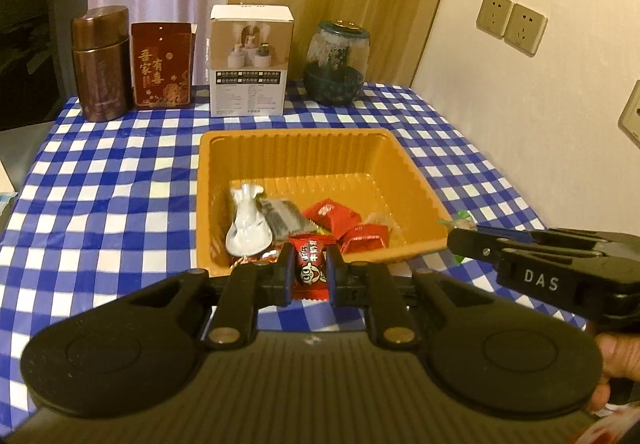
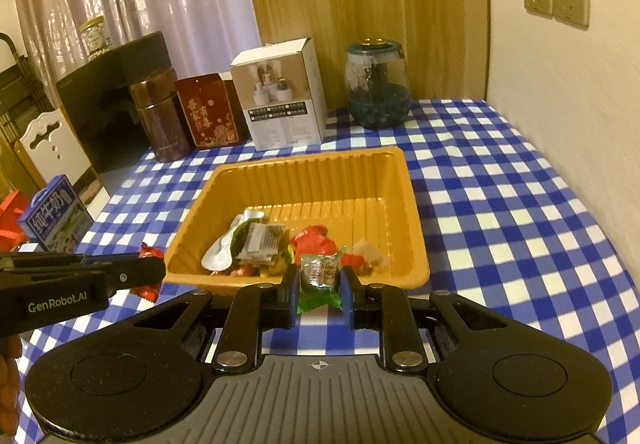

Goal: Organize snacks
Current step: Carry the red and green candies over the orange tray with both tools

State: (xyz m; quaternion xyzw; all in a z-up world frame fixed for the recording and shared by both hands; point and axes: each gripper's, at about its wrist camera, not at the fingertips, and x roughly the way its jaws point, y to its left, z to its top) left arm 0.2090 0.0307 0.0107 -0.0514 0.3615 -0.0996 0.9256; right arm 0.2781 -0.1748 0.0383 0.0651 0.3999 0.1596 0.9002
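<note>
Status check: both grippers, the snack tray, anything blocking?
Left gripper shut on red candy. Right gripper shut on green-wrapped candy. Both at orange tray near rim, several snacks inside. Nothing blocking.

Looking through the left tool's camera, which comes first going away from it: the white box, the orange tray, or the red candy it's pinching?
1. Red candy: pinched in the left tool, right at its tips.
2. Orange tray: just beyond, mid-table, holding other snacks.
3. White box: farthest, standing at the table's back edge behind the tray.
</note>
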